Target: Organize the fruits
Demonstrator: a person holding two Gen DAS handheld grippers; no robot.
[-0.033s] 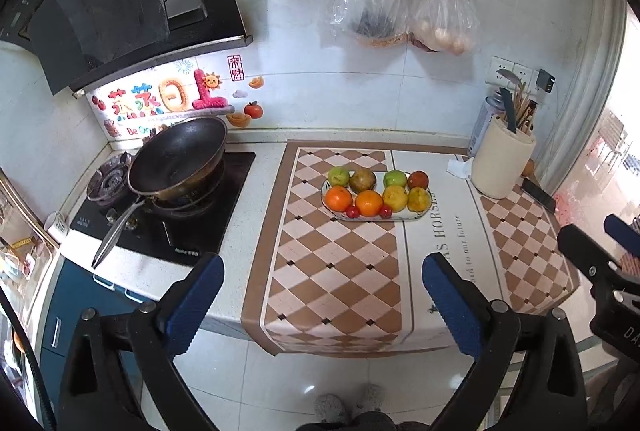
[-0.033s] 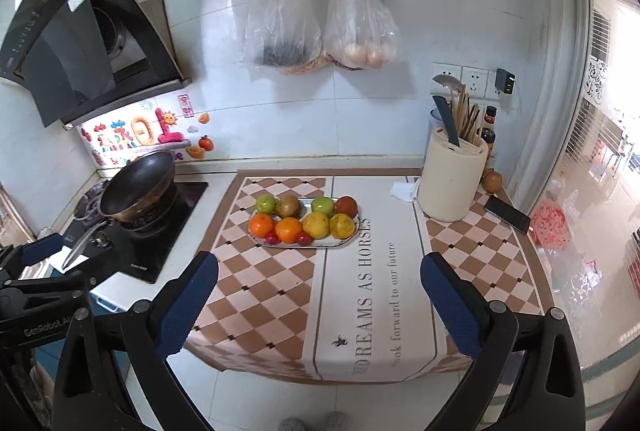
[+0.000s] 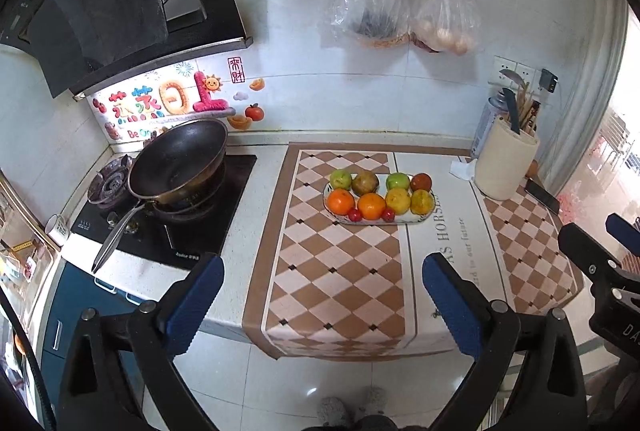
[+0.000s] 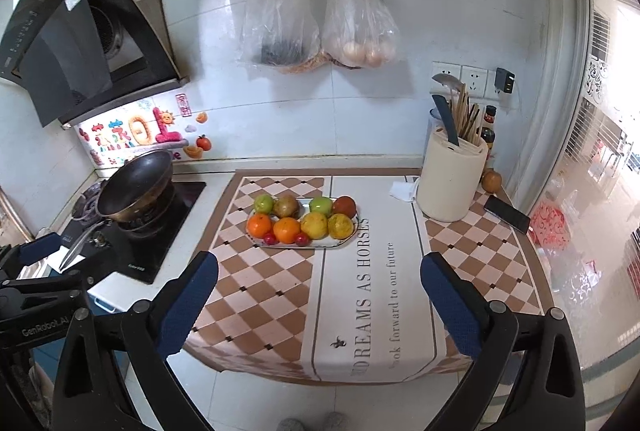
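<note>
Scene: A kitchen counter is stretching across the middle of both wrist views, a checked table runner (image 3: pixel 336 271) draping over its front edge.
Fruit plate: An oval white plate (image 4: pixel 345 241) is sitting at centre frame on the runner, holding all the fruit in two neat rows.
Back row: A green apple (image 4: pixel 264 203), a brownish fruit (image 4: pixel 286 206), a second green apple (image 4: pixel 321 205) and a dark red fruit (image 4: pixel 344 206) are lining the far side.
Front row: Two oranges (image 4: pixel 286 229), two yellow citrus fruits (image 4: pixel 314 225) and two small red cherry-like fruits (image 4: pixel 270 239) are lining the near side, each touching its neighbours.
Left gripper: The left gripper (image 3: pixel 322 301) is hanging at lower centre of its own view, blue pads spread as wide as they go, nothing between them, well short of the plate.
Right gripper: The right gripper (image 4: pixel 319 298) is hovering likewise at lower centre of its view, fully spread and holding nothing.
Handling: The oranges and apples are likely firm, round and smooth, so they may roll or slip; pads should be closing across the widest middle. The small red fruits look soft and easily squashed, calling for a light pinch.
Hazard: The fruit is packing tightly, so lifting one piece risks nudging the others off the shallow plate.
Surroundings: A wok (image 3: pixel 178 161) is resting on the stove at left; a cream utensil holder (image 4: pixel 452 183) is standing at right.
</note>
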